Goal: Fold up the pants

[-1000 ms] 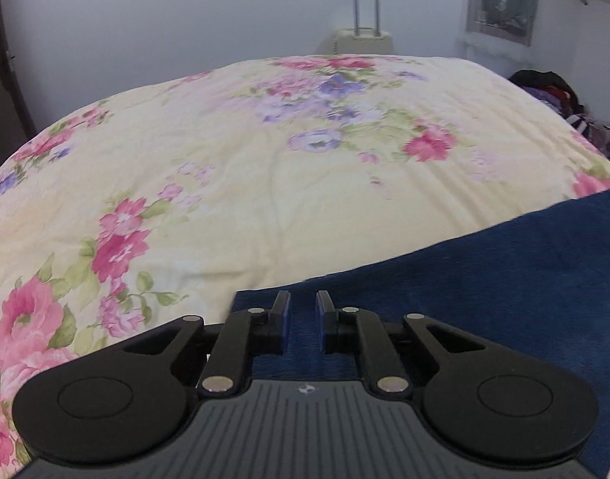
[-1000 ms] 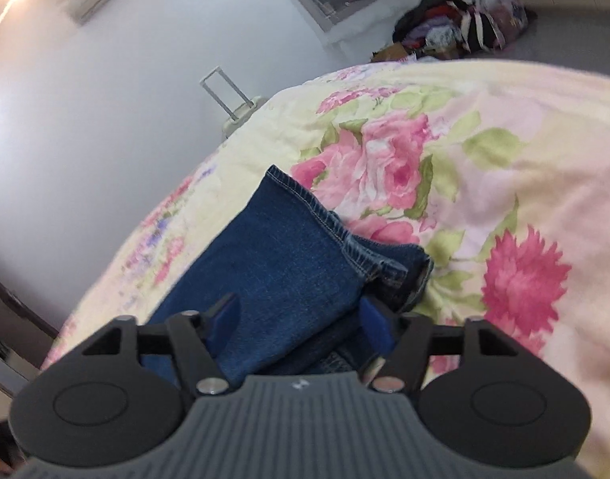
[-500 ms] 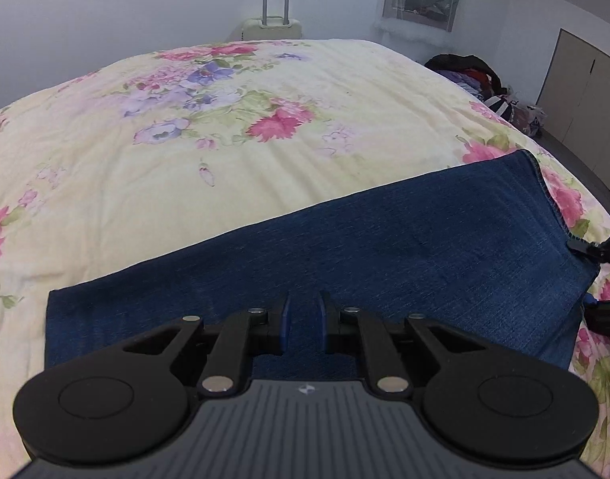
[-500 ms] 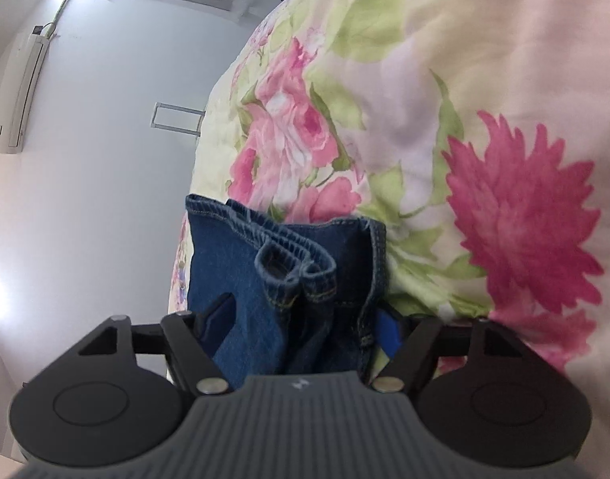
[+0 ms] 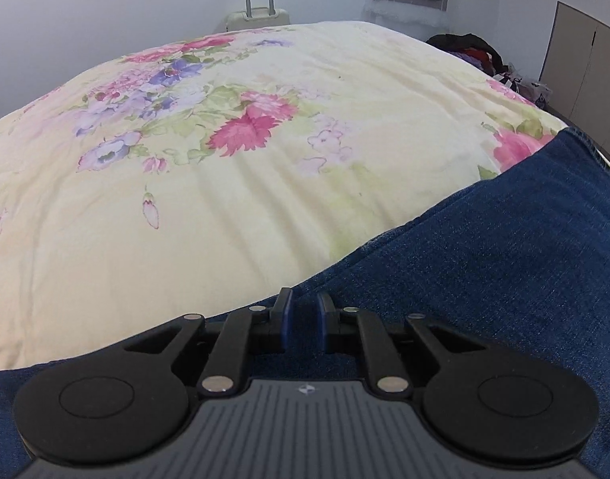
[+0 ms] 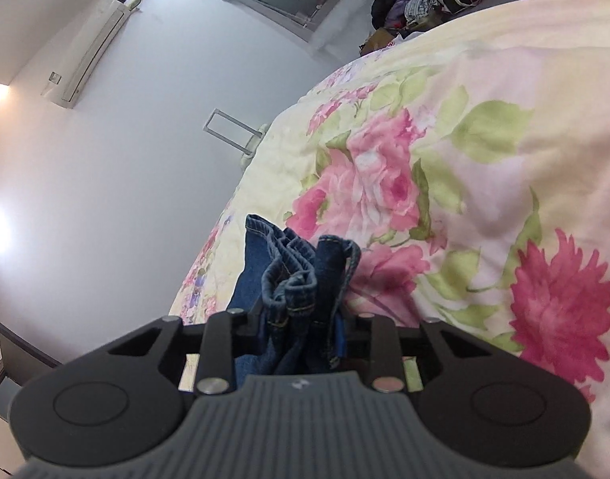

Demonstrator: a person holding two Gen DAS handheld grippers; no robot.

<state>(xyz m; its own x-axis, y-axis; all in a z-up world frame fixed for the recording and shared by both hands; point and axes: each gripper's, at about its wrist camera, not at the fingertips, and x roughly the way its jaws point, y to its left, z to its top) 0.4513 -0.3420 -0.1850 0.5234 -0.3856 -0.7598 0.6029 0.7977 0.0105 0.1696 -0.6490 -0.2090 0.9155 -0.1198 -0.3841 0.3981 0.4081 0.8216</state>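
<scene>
Dark blue denim pants point(image 5: 504, 247) lie on a floral bedspread point(image 5: 225, 159), stretching from the lower left to the right edge of the left wrist view. My left gripper point(image 5: 303, 311) sits over the pants' far edge with its jaws nearly closed, pinching the denim. In the right wrist view my right gripper point(image 6: 301, 319) is shut on the bunched hems of the pants point(image 6: 293, 275), which stick up between the jaws above the bedspread point(image 6: 464, 199).
A cream suitcase point(image 5: 259, 16) with a raised handle stands behind the bed against the white wall. A pile of clothes point(image 5: 476, 50) lies on the floor at the far right, near cupboard doors point(image 5: 584, 76). An air conditioner point(image 6: 89, 48) hangs on the wall.
My right gripper closed on the pant hems and bunched them up. My left gripper shifted along the pants' edge, with more bedspread now in view.
</scene>
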